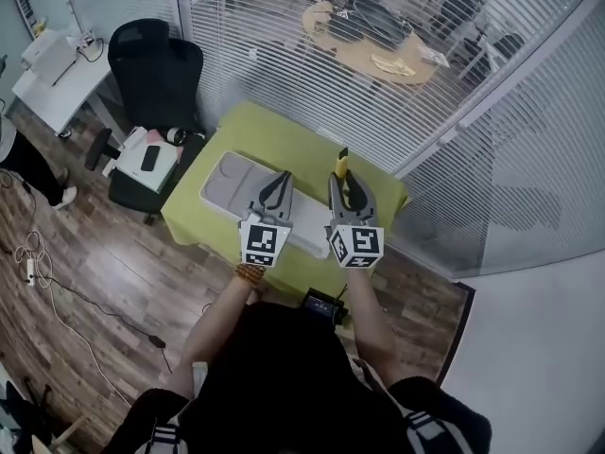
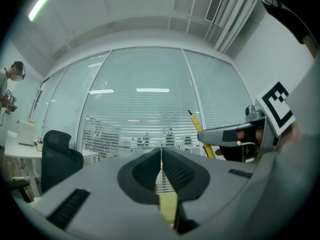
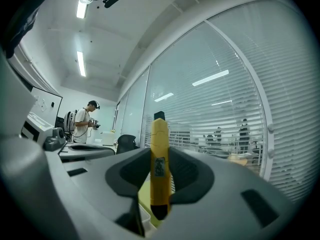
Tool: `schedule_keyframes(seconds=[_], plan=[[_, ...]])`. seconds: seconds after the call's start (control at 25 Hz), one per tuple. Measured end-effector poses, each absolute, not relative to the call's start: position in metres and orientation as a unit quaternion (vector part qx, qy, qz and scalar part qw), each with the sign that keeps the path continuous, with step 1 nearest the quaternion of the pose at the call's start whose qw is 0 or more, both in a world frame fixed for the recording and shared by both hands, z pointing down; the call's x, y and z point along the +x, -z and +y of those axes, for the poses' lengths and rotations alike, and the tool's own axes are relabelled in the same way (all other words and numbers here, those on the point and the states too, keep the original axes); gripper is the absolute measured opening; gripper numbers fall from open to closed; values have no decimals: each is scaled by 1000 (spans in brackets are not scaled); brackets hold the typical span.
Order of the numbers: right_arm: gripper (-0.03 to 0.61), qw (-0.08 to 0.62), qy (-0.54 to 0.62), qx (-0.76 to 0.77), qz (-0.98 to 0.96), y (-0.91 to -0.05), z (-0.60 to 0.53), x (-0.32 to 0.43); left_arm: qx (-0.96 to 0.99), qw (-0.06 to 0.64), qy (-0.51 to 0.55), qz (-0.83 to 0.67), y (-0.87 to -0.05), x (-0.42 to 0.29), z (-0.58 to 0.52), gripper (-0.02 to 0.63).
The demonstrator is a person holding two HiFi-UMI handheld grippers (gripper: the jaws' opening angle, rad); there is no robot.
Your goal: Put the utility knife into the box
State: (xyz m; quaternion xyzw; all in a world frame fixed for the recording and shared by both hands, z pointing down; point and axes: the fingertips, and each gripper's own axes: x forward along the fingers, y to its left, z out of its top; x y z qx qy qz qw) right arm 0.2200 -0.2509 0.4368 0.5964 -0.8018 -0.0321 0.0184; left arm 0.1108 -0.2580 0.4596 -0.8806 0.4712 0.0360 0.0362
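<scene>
Right claw [image 3: 160, 156] gripping utility knife [image 3: 159, 136] (upright), left claw [image 2: 161, 158] closed

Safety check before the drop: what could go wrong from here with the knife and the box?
The utility knife is clamped in the right gripper with much of its length past the jaws, so it could pivot or slip. The left gripper, shut and empty, hangs over the box in the head view and might block the way in.
</scene>
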Motion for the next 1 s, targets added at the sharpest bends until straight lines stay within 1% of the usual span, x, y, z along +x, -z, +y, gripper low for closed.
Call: schedule_keyframes(seconds=[0.6,1.0], plan=[[109,48,10,589,-807,-467,-255,216,-879,35,-28,475,-463,107,-251,18],[109,75,-16,588,-805,-502,-257,218,-876,30,-24,482,-468,102,-250,18]])
